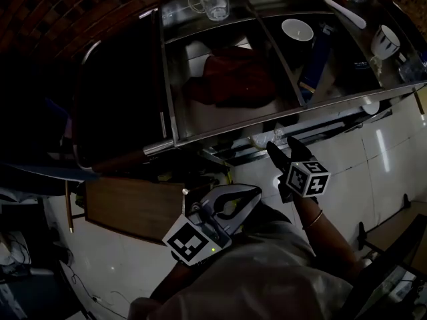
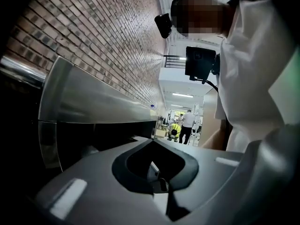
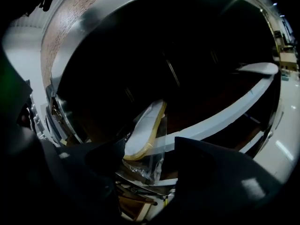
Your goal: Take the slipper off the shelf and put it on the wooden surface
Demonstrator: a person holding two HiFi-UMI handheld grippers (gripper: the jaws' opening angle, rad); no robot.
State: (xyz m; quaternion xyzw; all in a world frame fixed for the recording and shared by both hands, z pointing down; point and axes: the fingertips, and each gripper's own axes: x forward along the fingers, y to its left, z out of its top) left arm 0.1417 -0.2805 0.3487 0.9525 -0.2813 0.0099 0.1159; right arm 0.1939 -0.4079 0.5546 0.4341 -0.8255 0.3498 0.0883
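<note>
While the left hand-held gripper sits closed and empty, the right hand-held gripper gapes open at the bagged slipper

My claws: two, left claw and right claw
Slipper: one
Glass mug: one
White cups: two, second cup
Red cloth: one

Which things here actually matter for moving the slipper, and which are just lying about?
For the job: slipper, shelf, wooden surface.
Just lying about: glass mug, white cup, red cloth.
</note>
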